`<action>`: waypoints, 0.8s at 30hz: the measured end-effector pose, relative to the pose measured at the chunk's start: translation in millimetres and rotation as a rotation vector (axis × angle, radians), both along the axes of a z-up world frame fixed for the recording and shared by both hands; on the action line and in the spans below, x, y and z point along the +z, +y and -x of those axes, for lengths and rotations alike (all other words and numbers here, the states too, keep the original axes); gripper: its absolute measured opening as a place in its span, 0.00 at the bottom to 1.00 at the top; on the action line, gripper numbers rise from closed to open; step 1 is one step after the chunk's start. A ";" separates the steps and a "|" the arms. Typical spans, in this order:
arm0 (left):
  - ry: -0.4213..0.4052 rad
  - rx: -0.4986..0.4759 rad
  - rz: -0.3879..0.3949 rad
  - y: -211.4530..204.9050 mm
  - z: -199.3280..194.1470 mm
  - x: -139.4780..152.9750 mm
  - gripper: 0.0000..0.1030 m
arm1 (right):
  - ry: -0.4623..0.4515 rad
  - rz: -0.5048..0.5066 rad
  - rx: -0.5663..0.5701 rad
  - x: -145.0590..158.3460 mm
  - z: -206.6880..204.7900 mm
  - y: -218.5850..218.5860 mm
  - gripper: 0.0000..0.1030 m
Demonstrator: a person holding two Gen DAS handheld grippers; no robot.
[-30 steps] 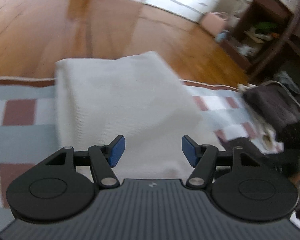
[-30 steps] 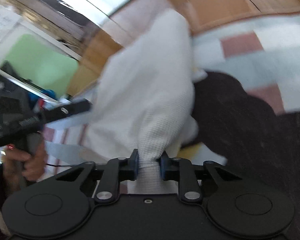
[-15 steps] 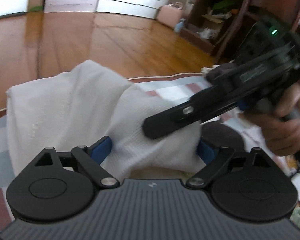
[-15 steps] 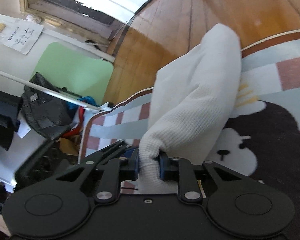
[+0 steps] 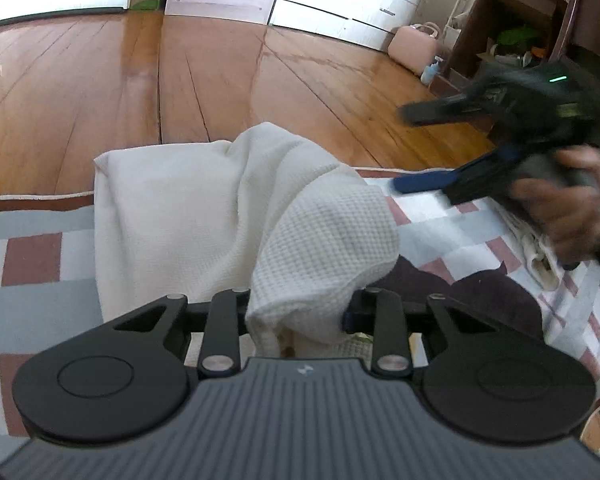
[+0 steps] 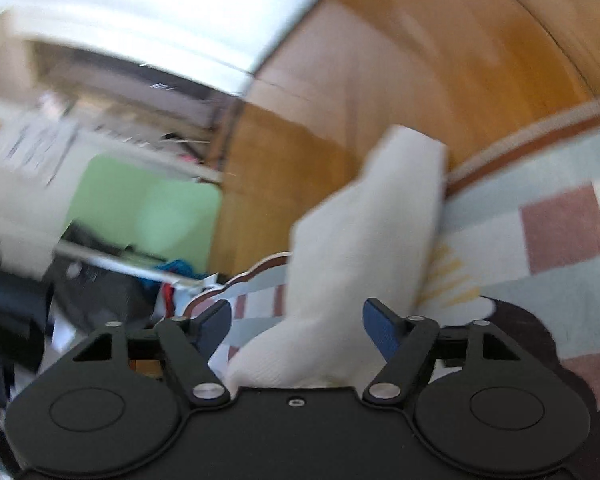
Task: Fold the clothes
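A white waffle-knit garment [image 5: 204, 216] lies bunched on the patterned rug [image 5: 32, 248], with its far edge over the wooden floor. My left gripper [image 5: 300, 312] has closed on a thick fold of its near corner; the cloth hides both pads. In the right wrist view the same garment [image 6: 364, 248] runs between my right gripper's [image 6: 296, 324] spread blue fingers [image 6: 380, 326], which are open and do not pinch it. The right gripper also shows in the left wrist view [image 5: 500, 152], blurred and held in a hand, to the right of the garment.
A dark cat-shaped patch [image 5: 480, 296] of the rug lies right of the garment. Crumpled cream cloth [image 5: 540, 256] lies at the right edge. A dark wooden shelf unit [image 5: 540, 20] and a pink case [image 5: 414, 46] stand at the back right. Clutter [image 6: 100, 280] sits left of the rug.
My right gripper has opened and let go of the garment, pulling away to the right. My left gripper has closed onto the near fold that it was straddling.
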State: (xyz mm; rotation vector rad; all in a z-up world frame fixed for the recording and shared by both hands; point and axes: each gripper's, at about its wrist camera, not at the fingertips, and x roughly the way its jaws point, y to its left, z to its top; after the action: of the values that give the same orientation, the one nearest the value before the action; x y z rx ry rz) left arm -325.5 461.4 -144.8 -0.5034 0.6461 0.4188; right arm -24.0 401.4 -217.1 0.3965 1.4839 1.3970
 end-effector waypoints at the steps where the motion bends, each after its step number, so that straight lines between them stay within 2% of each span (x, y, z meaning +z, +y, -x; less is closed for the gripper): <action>1: -0.003 0.002 0.003 0.3 0.4 -0.1 0.28 | 0.065 0.026 -0.004 -13.8 -7.6 10.1 0.77; 2: -0.006 0.002 0.004 0.6 1.1 -0.4 0.28 | 0.120 0.059 0.013 -26.8 -13.0 24.0 0.77; 3: -0.010 0.003 0.003 -0.4 2.1 -0.7 0.28 | 0.125 0.095 0.028 -33.2 -16.9 35.4 0.77; 12: -0.031 0.021 0.004 0.3 3.0 -2.0 0.28 | -0.098 0.292 0.021 -51.7 -27.2 122.9 0.83; 13: -0.034 0.021 -0.010 -0.7 4.0 -1.3 0.28 | -0.099 0.290 -0.002 -57.1 -27.4 128.4 0.67; 14: -0.040 0.023 -0.037 -3.0 6.4 1.5 0.28 | -0.116 0.279 -0.018 -57.9 -25.9 132.1 0.47; 16: -0.055 0.029 -0.112 -9.0 12.9 10.2 0.28 | -0.237 0.208 -0.020 -35.3 -12.8 128.4 0.35; 17: -0.058 0.028 -0.170 -14.6 15.4 16.5 0.28 | -0.328 0.135 -0.025 -16.1 -3.1 118.7 0.33; 19: -0.056 0.017 -0.321 -30.1 19.2 32.5 0.28 | -0.431 -0.050 -0.088 21.2 12.8 78.2 0.32; 20: -0.074 0.006 -0.343 -34.6 20.8 39.9 0.28 | -0.470 -0.128 -0.137 38.7 20.4 52.3 0.31; 22: -0.120 -0.065 -0.292 -40.9 18.7 48.8 0.28 | -0.530 -0.191 -0.289 63.2 33.3 -8.0 0.32; 24: -0.056 -0.180 -0.243 -52.1 4.0 39.2 0.30 | -0.596 -0.203 -0.453 72.5 44.2 -74.4 0.33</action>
State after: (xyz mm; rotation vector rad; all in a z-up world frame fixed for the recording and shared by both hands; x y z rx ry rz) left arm -329.5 409.3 -105.7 -0.2228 0.5725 0.3067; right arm -68.2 327.1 -144.6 0.3701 0.7155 1.1602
